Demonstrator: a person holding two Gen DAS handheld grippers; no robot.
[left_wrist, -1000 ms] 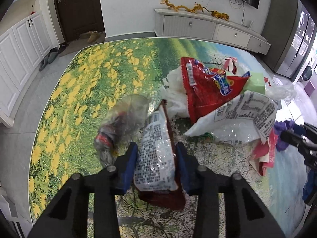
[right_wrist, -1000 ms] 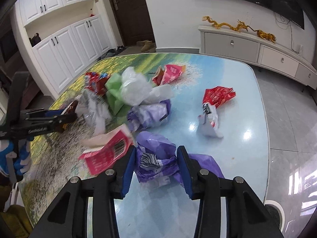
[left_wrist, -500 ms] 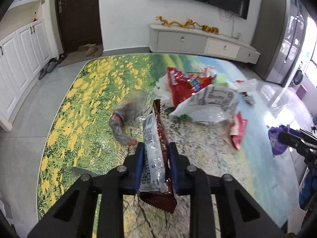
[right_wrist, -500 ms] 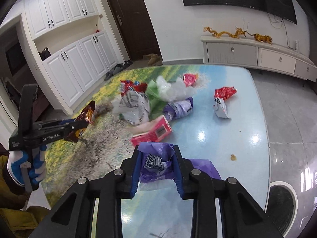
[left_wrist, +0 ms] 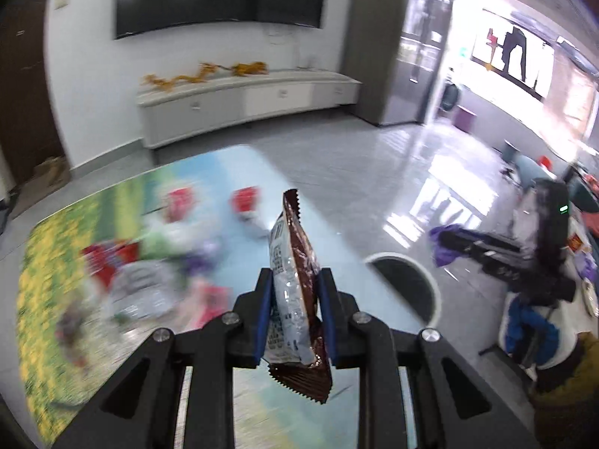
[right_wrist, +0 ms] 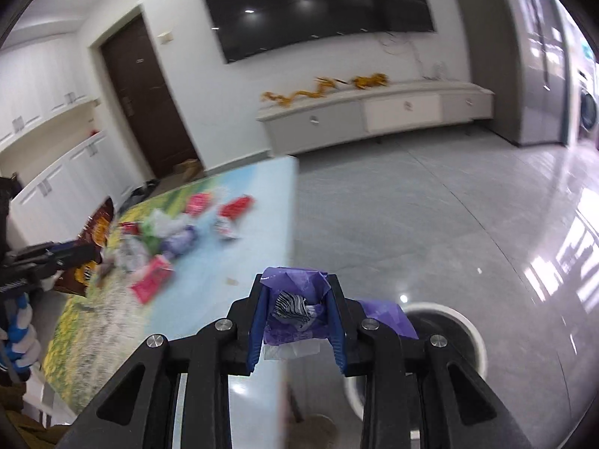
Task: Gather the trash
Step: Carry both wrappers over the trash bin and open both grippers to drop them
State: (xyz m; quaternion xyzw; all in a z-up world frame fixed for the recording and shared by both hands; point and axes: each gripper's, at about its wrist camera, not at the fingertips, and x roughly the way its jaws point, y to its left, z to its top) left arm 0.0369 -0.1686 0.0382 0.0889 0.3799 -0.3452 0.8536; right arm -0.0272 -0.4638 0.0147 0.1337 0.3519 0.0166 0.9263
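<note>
My left gripper [left_wrist: 292, 312] is shut on a brown and silver snack wrapper [left_wrist: 295, 292], held upright above the table's right part. It also shows in the right wrist view [right_wrist: 88, 250] at the far left. My right gripper [right_wrist: 295, 316] is shut on a crumpled purple wrapper [right_wrist: 295, 307], held past the table's right edge, near a round white trash bin [right_wrist: 445, 331] on the floor. The bin [left_wrist: 408, 284] shows in the left wrist view too, with the right gripper and purple wrapper [left_wrist: 447, 243] above its far side.
Several wrappers and bags [right_wrist: 168, 239] lie blurred on the printed table [left_wrist: 48, 284]. A white TV cabinet [right_wrist: 374, 116] stands along the far wall under a TV. Glossy grey floor [right_wrist: 430, 217] lies right of the table.
Both grippers have lifted and swung right with their wrappers, from over the pile toward the table's right edge and the bin. Both views are motion-blurred.
</note>
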